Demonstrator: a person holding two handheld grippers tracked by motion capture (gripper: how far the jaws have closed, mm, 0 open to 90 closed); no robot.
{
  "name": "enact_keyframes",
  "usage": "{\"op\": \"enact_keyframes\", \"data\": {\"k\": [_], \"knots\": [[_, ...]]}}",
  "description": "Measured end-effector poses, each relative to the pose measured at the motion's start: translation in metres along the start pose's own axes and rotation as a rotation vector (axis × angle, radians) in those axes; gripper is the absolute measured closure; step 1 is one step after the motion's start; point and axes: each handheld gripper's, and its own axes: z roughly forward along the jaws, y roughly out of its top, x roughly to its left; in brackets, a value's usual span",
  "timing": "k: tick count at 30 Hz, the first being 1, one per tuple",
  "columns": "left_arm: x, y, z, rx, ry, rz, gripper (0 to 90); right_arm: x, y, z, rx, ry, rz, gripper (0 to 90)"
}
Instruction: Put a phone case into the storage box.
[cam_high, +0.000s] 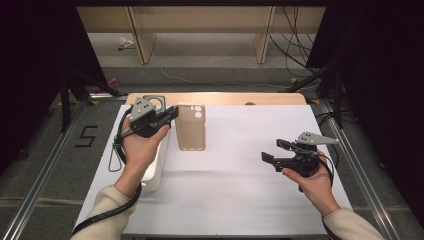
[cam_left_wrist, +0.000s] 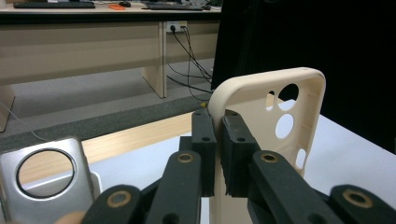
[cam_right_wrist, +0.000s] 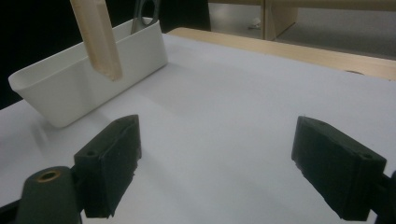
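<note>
The left gripper (cam_high: 167, 116) is clenched on the long edge of a beige phone case (cam_high: 191, 127), its pads (cam_left_wrist: 205, 140) pinching the case's side wall close to a corner; gripping the thin rim rather than the broad back is, in my judgement, the only hold these narrow jaws can get on so wide a shell. In the right gripper view the case (cam_right_wrist: 98, 37) hangs clear above the white sheet (cam_high: 240, 165), so it is carried, not resting; it sits to the right of the white bin (cam_high: 154, 172) at the left side of the table, just beside the bin's far end. The camera cut-outs face away from the left gripper, so the hollow side is turned toward the holder.

A silver phone-like item with a round opening (cam_left_wrist: 46, 175) stands in the far end of the bin, leaning against its wall; whether it is a second case or a handset I cannot tell.

The right gripper (cam_high: 272, 157) is released, jaws spread wide with nothing between them; it hovers over the bare sheet at the near right, well apart from the case, jaws pointed left toward it. That posture reads as readiness to receive or steady the case; the pinch on one edge alone leaves the shell free to pivot, which a second grip would cure.
</note>
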Motion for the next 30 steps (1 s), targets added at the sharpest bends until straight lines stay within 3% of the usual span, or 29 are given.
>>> {"op": "enact_keyframes", "data": {"k": [13,30], "knots": [[0.021,0.011,-0.003,-0.002,0.013,0.011,84.8,-0.001,-0.001,0.000,-0.001,-0.002,0.007,16.8],[0.055,0.017,-0.009,0.011,0.085,0.010,84.8,-0.001,-0.001,0.000,-0.002,-0.003,0.012,16.8]]}}
